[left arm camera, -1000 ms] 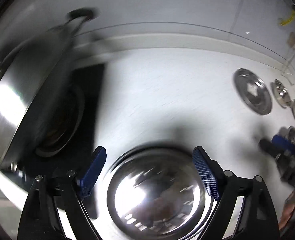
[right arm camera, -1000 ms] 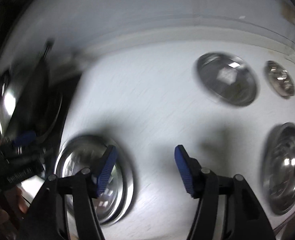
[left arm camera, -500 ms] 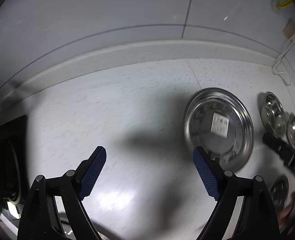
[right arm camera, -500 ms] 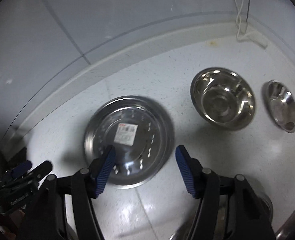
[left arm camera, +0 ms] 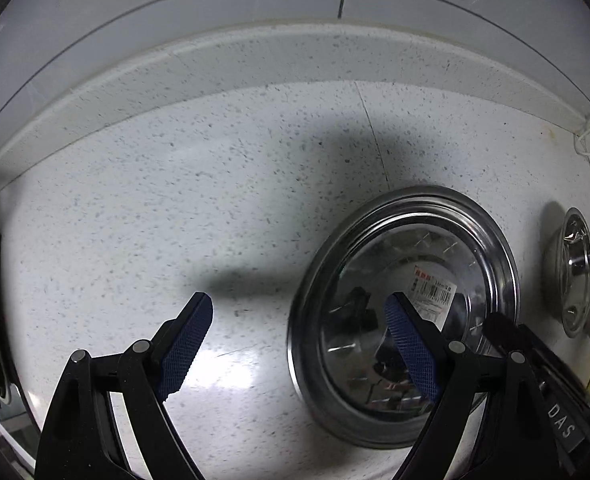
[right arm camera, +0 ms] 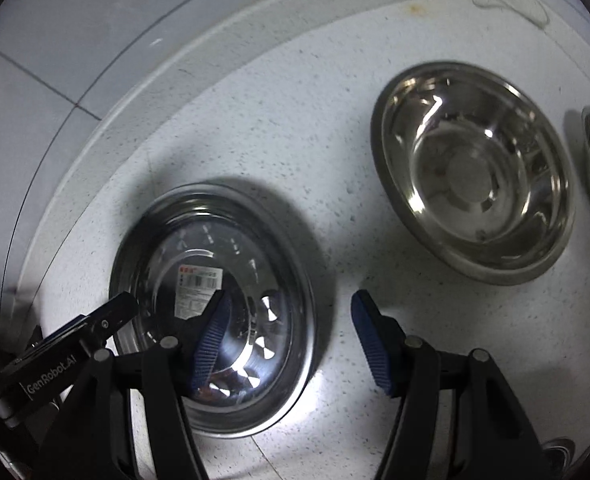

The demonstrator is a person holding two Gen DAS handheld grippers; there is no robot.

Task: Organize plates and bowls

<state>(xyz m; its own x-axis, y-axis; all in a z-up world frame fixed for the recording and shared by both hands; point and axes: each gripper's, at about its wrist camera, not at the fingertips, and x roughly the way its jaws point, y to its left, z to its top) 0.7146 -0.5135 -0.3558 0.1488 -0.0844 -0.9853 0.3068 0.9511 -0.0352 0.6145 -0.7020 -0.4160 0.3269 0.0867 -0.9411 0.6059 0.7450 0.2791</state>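
Both tools closing in on the plate, nothing gripped yet.
Left tool [left arm camera: 299, 344] wide open, right tool [right arm camera: 291, 340] partly open, both empty; plate [right arm camera: 215, 304] flat on worktop [left arm camera: 175, 200], its rim between each tool's fingers. Next: clamp a rim, lift.

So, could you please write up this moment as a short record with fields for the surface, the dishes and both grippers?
surface: white speckled countertop, raised lip along the tiled wall
plate: round stainless steel plate with a barcode sticker, flat on the counter
bowl: deep stainless steel bowl, upright, apart from the plate
other dishes: small steel dishes near the counter's right end
left gripper: open, empty, straddling the plate's left rim
right gripper: open, empty, straddling the plate's right rim
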